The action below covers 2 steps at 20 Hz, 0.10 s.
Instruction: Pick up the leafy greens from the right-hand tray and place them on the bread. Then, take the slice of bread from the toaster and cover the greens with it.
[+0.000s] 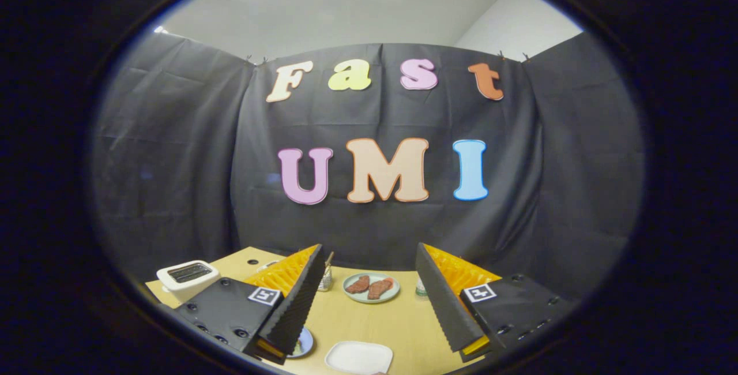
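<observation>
Behind gripper (pixel 369 300), half-hidden dish (pixel 303 342).

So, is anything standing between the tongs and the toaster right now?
Nothing visible does. The tongs hang open and empty over the table, pointing toward the plate with two brown pieces. The toaster stands just beside the left finger, with no object showing between them.

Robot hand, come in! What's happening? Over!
Gripper jaws open, empty, above table. Toaster off beside one finger, untouched. Greens unseen. Nothing blocking.
</observation>
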Tool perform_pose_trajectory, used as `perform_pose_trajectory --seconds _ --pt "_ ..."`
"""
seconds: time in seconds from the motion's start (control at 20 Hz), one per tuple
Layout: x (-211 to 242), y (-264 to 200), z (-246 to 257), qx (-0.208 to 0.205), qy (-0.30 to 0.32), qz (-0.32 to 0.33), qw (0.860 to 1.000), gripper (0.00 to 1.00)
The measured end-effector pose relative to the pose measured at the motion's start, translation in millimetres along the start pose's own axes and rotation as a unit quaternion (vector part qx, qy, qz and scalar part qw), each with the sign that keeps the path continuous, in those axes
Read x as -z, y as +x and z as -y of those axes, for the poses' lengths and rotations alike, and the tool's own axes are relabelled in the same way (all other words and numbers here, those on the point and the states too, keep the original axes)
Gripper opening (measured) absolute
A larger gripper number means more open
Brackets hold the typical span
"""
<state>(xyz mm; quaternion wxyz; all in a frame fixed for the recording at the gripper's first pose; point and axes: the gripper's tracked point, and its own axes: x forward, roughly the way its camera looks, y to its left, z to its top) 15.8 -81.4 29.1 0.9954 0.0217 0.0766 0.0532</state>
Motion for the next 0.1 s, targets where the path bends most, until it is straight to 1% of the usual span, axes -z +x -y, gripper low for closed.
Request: perform_pose_trajectory --seconds 0.1 --pt "-7.5 -4.8 2.2 0.006 -0.010 0.012 1.000 0.99"
